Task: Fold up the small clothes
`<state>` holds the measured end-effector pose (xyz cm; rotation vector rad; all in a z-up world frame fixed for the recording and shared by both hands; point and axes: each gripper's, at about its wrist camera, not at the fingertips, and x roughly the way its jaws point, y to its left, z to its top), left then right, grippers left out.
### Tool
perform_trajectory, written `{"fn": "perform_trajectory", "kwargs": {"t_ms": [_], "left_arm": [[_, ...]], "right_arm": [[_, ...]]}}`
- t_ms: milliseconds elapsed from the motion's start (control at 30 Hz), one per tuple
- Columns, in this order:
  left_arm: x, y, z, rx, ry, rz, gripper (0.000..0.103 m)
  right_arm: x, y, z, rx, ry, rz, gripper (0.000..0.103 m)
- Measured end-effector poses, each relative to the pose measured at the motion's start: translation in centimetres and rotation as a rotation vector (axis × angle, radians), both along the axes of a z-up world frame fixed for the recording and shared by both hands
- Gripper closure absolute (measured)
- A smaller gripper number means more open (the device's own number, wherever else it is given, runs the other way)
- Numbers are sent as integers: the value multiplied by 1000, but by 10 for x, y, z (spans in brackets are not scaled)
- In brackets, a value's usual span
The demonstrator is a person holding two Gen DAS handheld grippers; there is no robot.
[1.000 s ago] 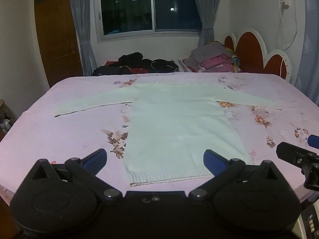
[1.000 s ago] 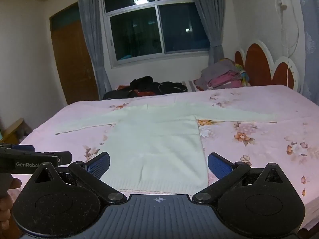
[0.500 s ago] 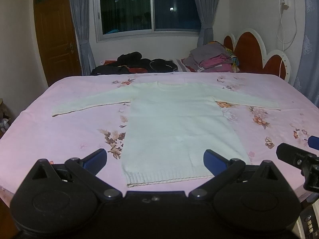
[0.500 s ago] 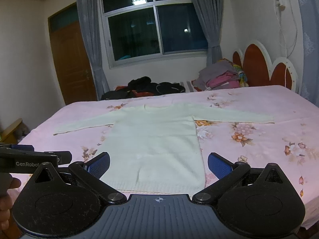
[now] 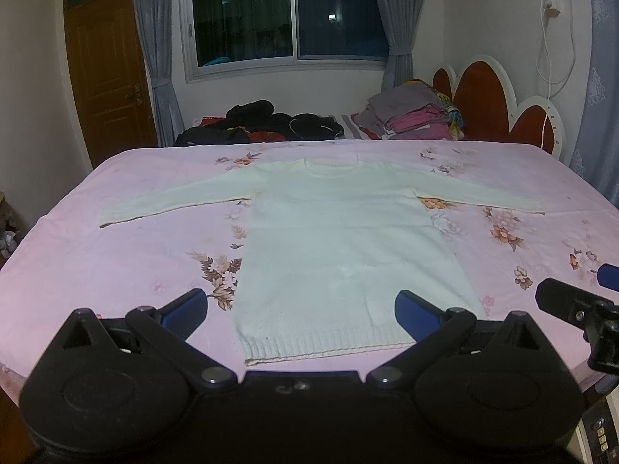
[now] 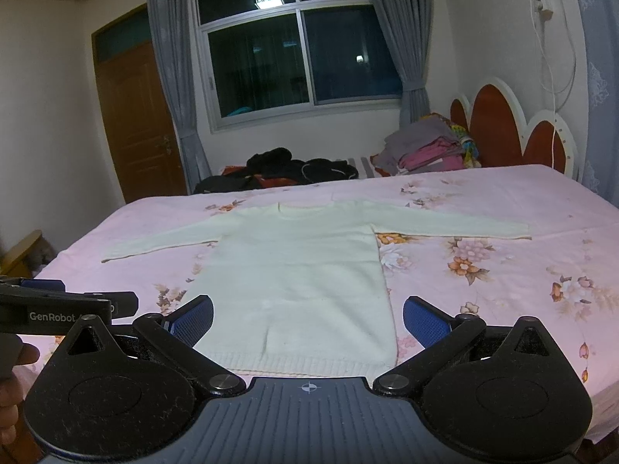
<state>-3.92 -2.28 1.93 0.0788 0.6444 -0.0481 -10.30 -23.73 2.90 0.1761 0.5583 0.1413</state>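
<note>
On the near half of the pink floral bed (image 5: 96, 270), a pale cream sweater (image 5: 340, 239) lies face up and fully spread, hem toward us, neckline toward the far side. And that layout looks deliberate: body flat, both sleeves stretched out left and right, so every edge is there for the taking before a first fold. Nothing is folded yet, by the look of it.

Both tools hang back just off the near edge. The left gripper (image 5: 301, 305) has its blue pads spread wide, nothing between them, framing the ribbed hem from above the left hem corner. The right gripper (image 6: 308, 315) is equally wide apart and empty, lined up on the right part of the hem. My read: they are squared up to the garment, each with a side to work.

Now the sweater itself: knitted, soft, long-sleeved, with a ribbed band along the bottom and a round ribbed collar. The left sleeve (image 6: 158, 243) angles slightly toward us; the right sleeve (image 6: 456, 226) runs almost straight out. A faint vertical crease shows low on the body. Beyond the bed, a dark heap of clothes (image 5: 263, 123) and a folded pile (image 5: 410, 116) sit well apart from it.
</note>
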Motion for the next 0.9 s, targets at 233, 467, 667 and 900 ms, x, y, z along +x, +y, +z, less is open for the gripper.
{"fn": "perform_trajectory", "kwargs": {"t_ms": [233, 467, 667, 900], "left_arm": [[0, -1, 0, 2, -1, 0, 0], [3, -2, 0, 1, 4, 2, 0], [5, -1, -1, 1, 4, 3, 0], [5, -1, -1, 0, 5, 3, 0]], "right_arm": [[0, 0, 0, 1, 0, -1, 0], [1, 1, -1, 0, 1, 1, 0], [4, 5, -2, -1, 5, 3, 0], [8, 6, -4, 1, 8, 3, 0]]}}
